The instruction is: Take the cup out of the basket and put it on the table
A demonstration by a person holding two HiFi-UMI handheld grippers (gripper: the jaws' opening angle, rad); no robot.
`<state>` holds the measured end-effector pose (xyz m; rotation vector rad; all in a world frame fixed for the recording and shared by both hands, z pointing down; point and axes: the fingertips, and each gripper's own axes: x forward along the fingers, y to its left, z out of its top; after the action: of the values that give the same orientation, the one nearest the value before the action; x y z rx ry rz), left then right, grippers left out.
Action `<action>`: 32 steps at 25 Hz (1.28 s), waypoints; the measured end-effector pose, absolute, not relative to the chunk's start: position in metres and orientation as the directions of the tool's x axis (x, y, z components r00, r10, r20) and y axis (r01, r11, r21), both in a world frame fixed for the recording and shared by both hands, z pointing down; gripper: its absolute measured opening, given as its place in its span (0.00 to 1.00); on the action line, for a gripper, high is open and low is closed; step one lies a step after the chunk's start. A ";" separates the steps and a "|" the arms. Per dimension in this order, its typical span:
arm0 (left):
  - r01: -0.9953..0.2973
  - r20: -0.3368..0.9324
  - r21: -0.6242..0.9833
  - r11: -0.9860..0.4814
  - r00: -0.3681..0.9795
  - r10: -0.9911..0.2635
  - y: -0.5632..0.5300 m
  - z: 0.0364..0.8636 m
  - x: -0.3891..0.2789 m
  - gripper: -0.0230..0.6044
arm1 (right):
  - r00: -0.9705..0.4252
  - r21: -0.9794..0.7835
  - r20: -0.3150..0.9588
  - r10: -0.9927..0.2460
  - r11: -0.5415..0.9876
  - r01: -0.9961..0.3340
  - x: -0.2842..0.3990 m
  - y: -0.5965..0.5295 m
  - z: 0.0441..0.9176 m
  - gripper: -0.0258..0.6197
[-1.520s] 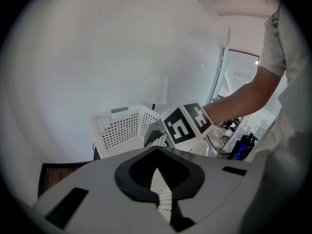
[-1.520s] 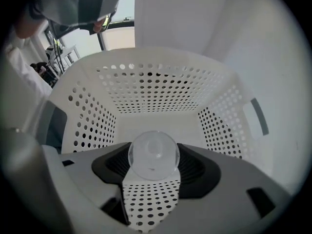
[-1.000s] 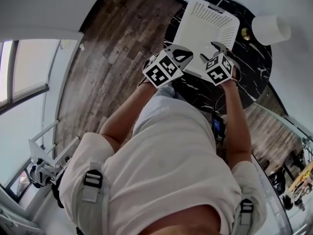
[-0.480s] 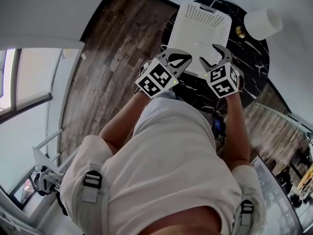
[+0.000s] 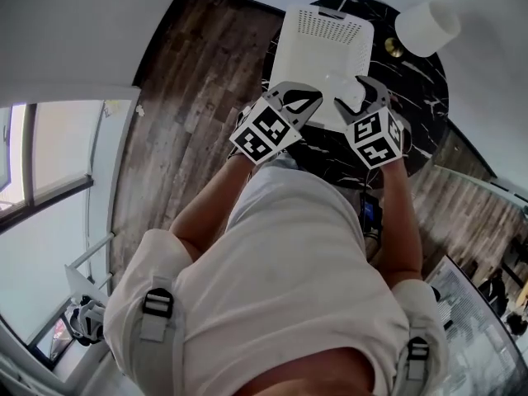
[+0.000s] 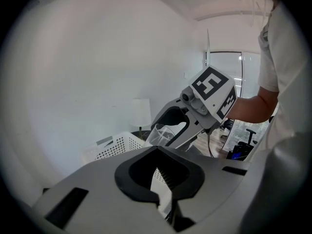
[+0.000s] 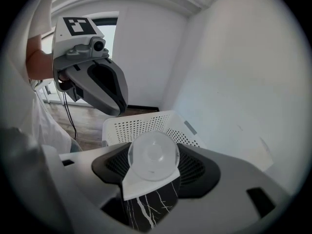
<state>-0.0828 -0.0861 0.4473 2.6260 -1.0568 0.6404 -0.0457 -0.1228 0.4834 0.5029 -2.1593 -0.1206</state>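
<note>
The cup was of clear, colourless material with no print on it. In the right gripper view it showed end-on as a round disc with a smaller ring inside, and the white behind it showed through its wall. In the left gripper view it looked like a short tumbler, wider at the rim, tilted toward 10 o'clock. The right gripper held it: the jaws were closed on the cup from both sides, with the ribbed black pads against its wall.

In the head view the cup was raised over the near rim of the white perforated basket, at 12 o'clock from the right gripper's marker cube. It did not stand on the table. Whether it touched the rim could not be told.

The basket lay on the round black marble table, filling the side toward 10 o'clock. A lamp with a white shade stood at 1 o'clock on the table.

The left gripper hovered just beside the right one, at its 9 o'clock. Its jaws were drawn together to a thin slit, with nothing between them.
</note>
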 end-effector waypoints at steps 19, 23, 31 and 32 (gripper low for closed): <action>-0.473 0.478 0.058 -0.879 0.786 -0.392 -0.103 0.450 0.048 0.04 | -0.360 0.291 0.766 -0.532 0.787 -0.544 0.110 -0.124 0.473 0.49; -0.408 0.481 0.054 -0.912 0.811 -0.334 -0.100 0.449 0.083 0.04 | -0.315 0.289 0.773 -0.550 0.748 -0.597 0.148 -0.115 0.475 0.49; -0.334 0.495 0.064 -0.940 0.829 -0.260 -0.095 0.455 0.127 0.04 | -0.262 0.275 0.786 -0.559 0.697 -0.663 0.200 -0.104 0.485 0.49; -0.330 0.499 0.067 -0.942 0.828 -0.255 -0.094 0.457 0.131 0.04 | -0.260 0.271 0.789 -0.556 0.696 -0.665 0.204 -0.104 0.488 0.49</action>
<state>0.1310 -0.0944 0.4574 2.8593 -0.4597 0.7486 0.2035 -0.1037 0.4882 0.9453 -1.9395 0.1418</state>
